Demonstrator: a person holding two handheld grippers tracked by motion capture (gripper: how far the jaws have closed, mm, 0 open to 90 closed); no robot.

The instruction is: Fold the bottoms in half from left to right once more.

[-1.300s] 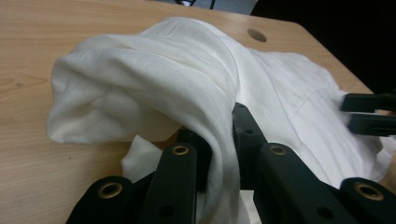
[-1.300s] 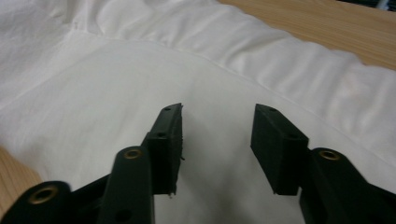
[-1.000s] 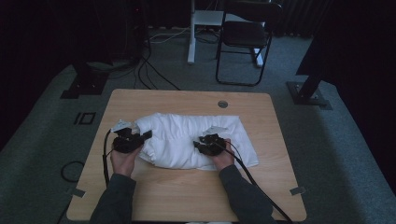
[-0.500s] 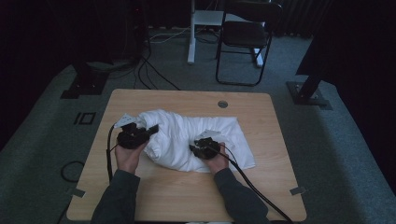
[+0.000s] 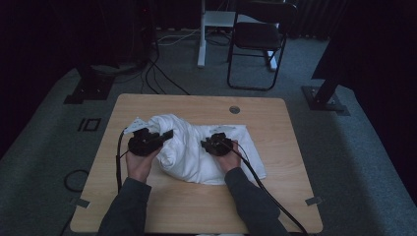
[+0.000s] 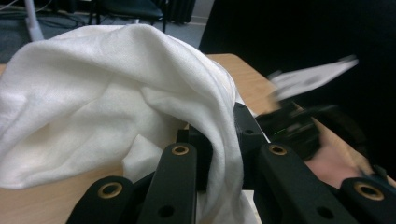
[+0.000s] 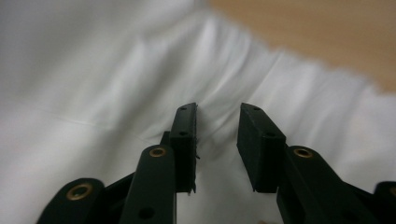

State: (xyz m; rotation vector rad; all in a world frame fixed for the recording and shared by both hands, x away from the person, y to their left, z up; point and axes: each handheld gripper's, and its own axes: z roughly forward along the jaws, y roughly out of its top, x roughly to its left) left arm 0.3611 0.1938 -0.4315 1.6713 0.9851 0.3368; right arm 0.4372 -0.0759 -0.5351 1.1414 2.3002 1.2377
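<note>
At the centre of the high view the crumpled white cloth (image 5: 196, 150) lay on the wooden surface (image 5: 275, 196); our left gripper (image 6: 219, 154) pinched its edge to fold it, while our right gripper (image 7: 217, 135), jaws just closing, straddled a fold unpinched.

The right gripper (image 7: 217, 140) has been closing its parted jaws over rumpled white cloth (image 7: 93, 84).

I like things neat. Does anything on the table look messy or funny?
Yes. The white cloth lies crumpled in a lumpy heap on the table, not flat. Its left end is pinched in the left tool and lifted into a hump. Nothing looks torn or spilled.
</note>
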